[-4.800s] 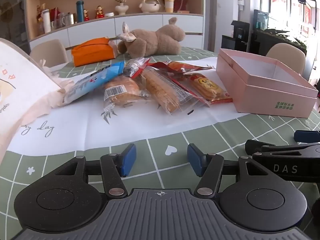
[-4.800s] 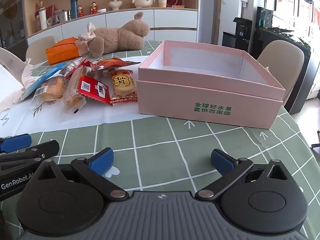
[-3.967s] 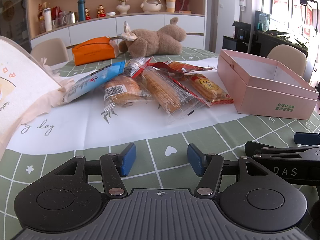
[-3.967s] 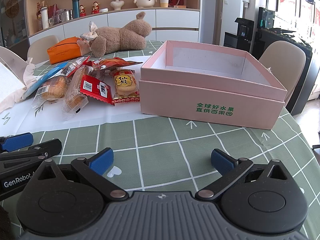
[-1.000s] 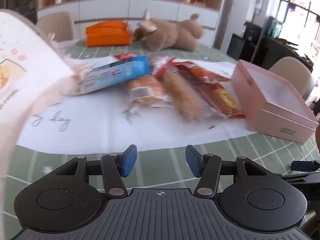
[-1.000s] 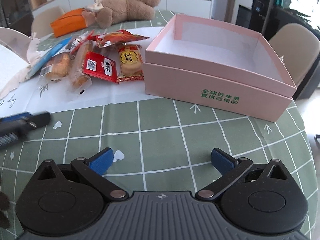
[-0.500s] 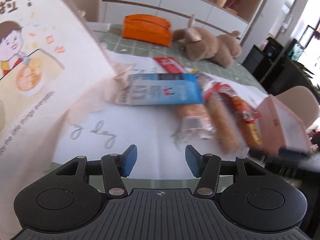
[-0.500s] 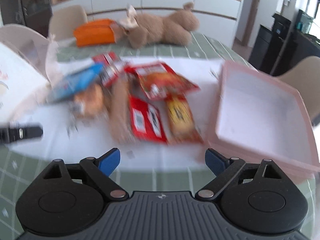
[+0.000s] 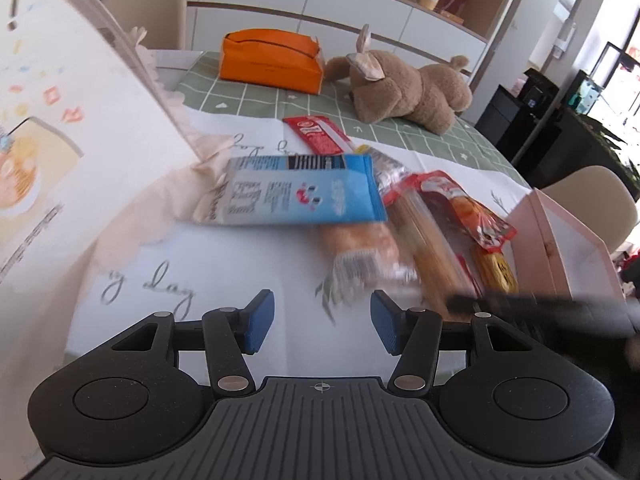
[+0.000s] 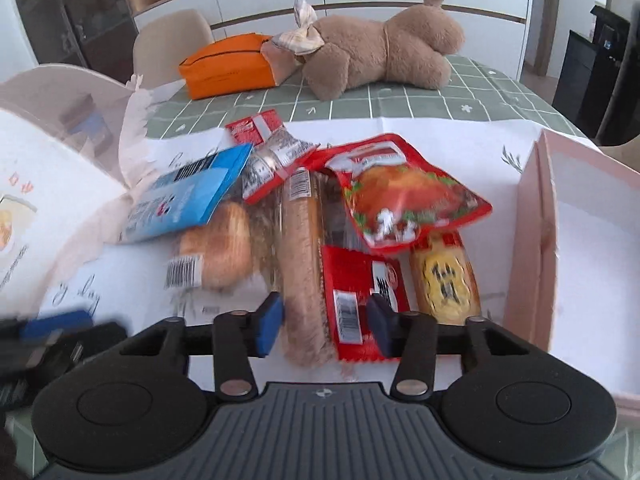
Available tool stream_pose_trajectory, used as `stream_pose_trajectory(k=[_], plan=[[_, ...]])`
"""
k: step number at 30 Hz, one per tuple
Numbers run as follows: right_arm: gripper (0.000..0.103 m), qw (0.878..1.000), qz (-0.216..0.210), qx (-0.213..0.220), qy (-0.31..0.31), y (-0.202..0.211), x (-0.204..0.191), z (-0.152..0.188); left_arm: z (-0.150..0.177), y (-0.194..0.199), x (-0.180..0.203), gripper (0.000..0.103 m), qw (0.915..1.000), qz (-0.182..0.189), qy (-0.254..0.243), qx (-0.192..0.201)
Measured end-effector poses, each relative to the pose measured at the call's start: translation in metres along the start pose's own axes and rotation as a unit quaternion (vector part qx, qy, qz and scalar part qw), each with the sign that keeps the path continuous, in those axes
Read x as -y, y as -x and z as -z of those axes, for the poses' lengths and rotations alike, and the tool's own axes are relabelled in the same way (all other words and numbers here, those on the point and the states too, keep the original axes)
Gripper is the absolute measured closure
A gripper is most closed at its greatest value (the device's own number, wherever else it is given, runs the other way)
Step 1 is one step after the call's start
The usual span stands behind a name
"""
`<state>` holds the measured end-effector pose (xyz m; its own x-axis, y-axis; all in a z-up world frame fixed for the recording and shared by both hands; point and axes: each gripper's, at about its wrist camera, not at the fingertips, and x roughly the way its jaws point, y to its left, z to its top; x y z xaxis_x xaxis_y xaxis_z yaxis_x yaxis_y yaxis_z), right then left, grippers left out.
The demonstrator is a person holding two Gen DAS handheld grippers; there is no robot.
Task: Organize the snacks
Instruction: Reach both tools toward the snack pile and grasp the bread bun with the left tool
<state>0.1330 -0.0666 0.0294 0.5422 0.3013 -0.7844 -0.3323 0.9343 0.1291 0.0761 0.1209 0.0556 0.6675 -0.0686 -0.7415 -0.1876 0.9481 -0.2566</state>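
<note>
Snacks are lying between my right tongs [image 10: 322,326], whose jaws are standing wide around one long bread stick [image 10: 302,272] and one red packet [image 10: 356,300]. My left tongs [image 9: 320,322] are hovering wide, holding nothing. Beyond, one blue packet [image 9: 296,192], one round bun [image 10: 222,246], one pink box [image 10: 536,252].

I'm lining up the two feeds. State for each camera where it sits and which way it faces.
Left wrist: sits on the left tool, looking across the blue packet toward the plush toy; its open fingers show.
Right wrist: sits on the right tool, low over the long bread stick; its open fingers show.
Shared: the snack pile, plush toy, pink box.
</note>
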Motion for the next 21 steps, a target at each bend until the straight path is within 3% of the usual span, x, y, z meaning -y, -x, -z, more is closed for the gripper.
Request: stream_pose_trajectory(k=[4,8,11,14,16,21], plan=[[0.076,0.999,-0.029,-0.011,-0.022,0.023,0.012,0.023,-0.017,-0.014,0.014,0.045,0.9999,0.006,-0.003,0.008],[0.077,0.999,-0.036,-0.016,-0.033,0.045,0.026,0.049,-0.032,-0.042,0.027,0.045,0.9986,-0.043,-0.032,0.003],[0.076,0.999,-0.025,-0.014,-0.026,0.058,0.033,0.061,-0.034,-0.059,0.027,0.040,0.9987,-0.036,-0.035,-0.009],[0.070,1.000,-0.004,0.002,-0.014,0.071,0.038,0.067,-0.026,-0.061,0.032,0.044,0.9981,-0.018,-0.055,-0.019],[0.059,1.000,0.002,0.012,-0.019,0.074,0.045,0.065,-0.016,-0.055,0.040,0.046,0.9958,-0.019,-0.086,-0.025],[0.057,0.999,-0.003,0.019,-0.036,0.067,0.053,0.053,0.013,-0.028,0.042,0.049,0.9956,-0.002,-0.087,-0.033]])
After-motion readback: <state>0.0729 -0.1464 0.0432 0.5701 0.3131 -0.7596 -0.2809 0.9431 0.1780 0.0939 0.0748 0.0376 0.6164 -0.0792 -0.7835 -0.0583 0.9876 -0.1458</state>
